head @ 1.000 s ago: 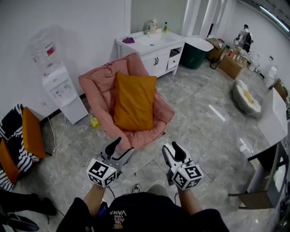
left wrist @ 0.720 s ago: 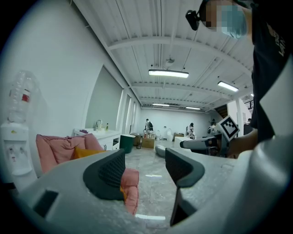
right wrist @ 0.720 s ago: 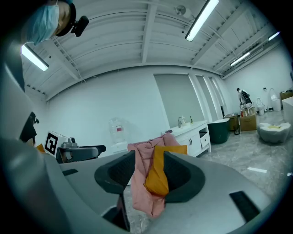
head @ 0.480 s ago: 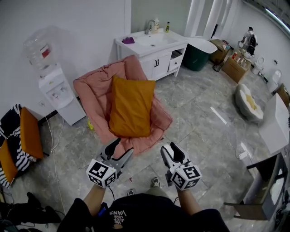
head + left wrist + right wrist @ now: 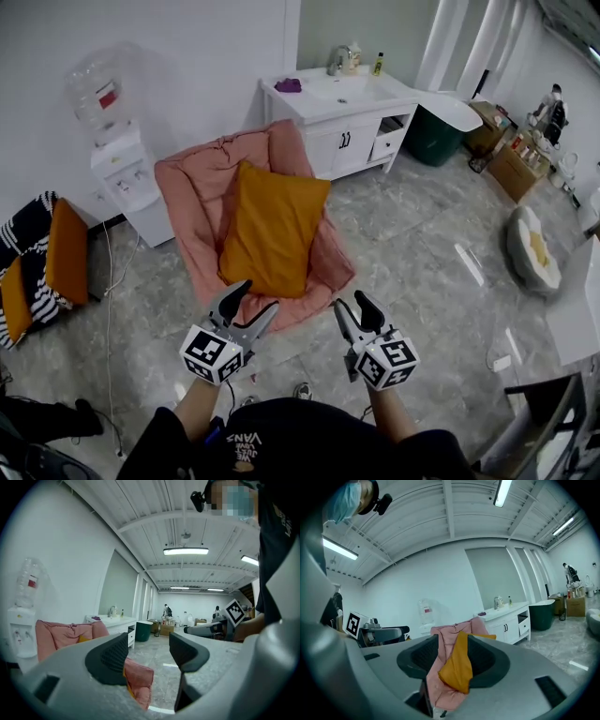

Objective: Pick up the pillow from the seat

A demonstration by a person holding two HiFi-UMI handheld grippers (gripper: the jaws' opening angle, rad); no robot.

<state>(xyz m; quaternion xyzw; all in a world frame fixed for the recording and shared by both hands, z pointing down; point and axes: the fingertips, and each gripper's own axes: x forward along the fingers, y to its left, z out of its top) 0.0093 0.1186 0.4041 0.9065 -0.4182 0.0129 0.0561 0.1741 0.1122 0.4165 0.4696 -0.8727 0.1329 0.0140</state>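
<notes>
An orange pillow [image 5: 272, 230] leans upright against the back of a pink padded seat [image 5: 197, 197] on the floor. My left gripper [image 5: 254, 300] and right gripper [image 5: 351, 305] are held side by side just short of the seat's front edge, both pointing at it. Both stand open with nothing between the jaws. In the right gripper view, the pillow [image 5: 459, 667] and the pink seat [image 5: 446, 641] show through the gap of the right gripper [image 5: 454, 660], still at a distance. The left gripper [image 5: 147, 653] frames the seat's pink front corner [image 5: 139, 679].
A water dispenser [image 5: 122, 164] stands left of the seat and a white sink cabinet [image 5: 347, 112] behind it. A striped chair with orange cushions [image 5: 42, 272] is at the far left. A green bin [image 5: 436, 145], boxes [image 5: 520, 159] and a pet bed [image 5: 534, 253] lie to the right.
Both grippers have moved forward with the person toward the pink seat, which now lies closer to their tips. The jaws stand as wide as before.
</notes>
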